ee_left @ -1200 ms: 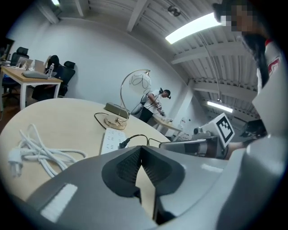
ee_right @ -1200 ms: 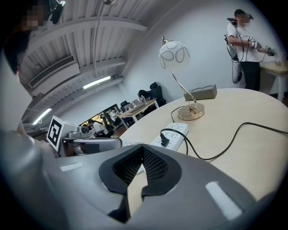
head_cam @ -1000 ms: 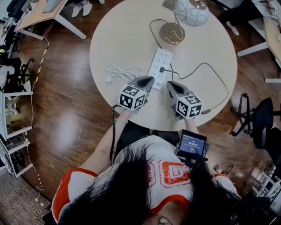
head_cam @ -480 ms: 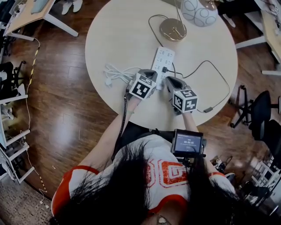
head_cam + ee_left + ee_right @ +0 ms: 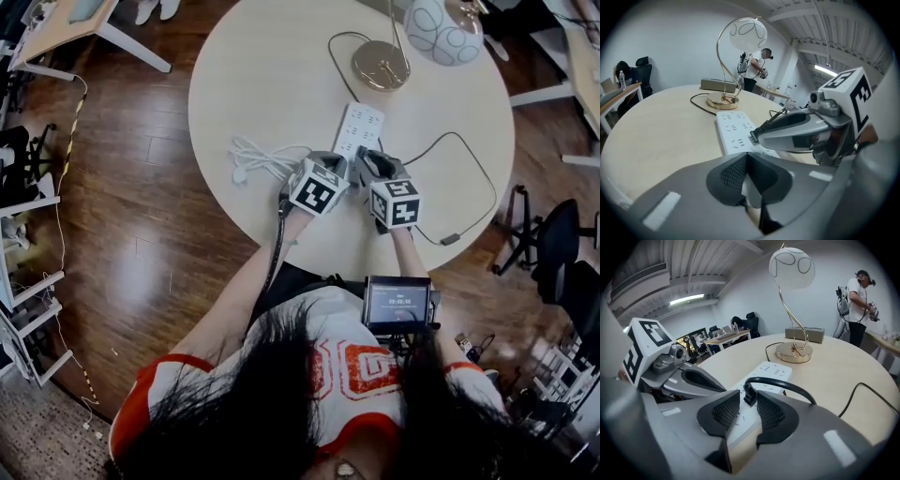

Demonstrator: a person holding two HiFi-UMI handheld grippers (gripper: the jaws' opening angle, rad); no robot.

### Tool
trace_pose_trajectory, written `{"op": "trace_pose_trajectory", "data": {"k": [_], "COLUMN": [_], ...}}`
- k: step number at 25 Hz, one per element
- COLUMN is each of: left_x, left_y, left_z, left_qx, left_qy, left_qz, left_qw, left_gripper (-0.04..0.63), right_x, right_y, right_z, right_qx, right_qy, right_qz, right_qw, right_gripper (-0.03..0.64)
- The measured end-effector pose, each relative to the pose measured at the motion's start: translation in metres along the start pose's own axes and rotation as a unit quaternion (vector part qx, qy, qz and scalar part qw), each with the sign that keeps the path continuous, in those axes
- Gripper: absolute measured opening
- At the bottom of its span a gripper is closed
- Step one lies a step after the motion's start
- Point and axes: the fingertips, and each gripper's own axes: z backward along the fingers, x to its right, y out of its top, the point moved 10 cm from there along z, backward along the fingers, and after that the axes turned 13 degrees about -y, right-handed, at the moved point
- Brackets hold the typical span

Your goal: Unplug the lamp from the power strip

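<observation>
now the right tool (image 5: 747, 403), its jaws just opened wide, straddles the black plug (image 5: 749, 392) without pinching it, probably lining up a pull. the left tool (image 5: 746, 159), pinched closed and empty, hangs over the power strip (image 5: 360, 127), likely to steady it. the strip lies flat on the bench (image 5: 262, 75), its long axis running toward the lamp (image 5: 380, 66). the plug stands upright in the strip's near part.

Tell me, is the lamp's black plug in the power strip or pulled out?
In. The right gripper view shows the black plug seated upright in the white power strip, its cable arching away.
</observation>
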Motion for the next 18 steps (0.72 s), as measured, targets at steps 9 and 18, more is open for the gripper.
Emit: {"op": "trace_pose_trajectory", "data": {"k": [9, 18], "left_x": [0.001, 0.001], "left_y": [0.000, 0.000], "left_z": [-0.001, -0.001], "left_qx": [0.005, 0.007], "left_qy": [0.011, 0.009], "left_qz": [-0.008, -0.007], "left_qw": [0.9999, 0.9999], "left_gripper": [0.000, 0.000], "right_x": [0.000, -0.001], "right_y": [0.002, 0.045], "right_z": [-0.004, 0.029], "right_qx": [0.012, 0.099], "right_qy": [-0.019, 0.022], "right_qz": [0.022, -0.030], "right_qw": [1.000, 0.994], "right_gripper": [0.078, 0.069]}}
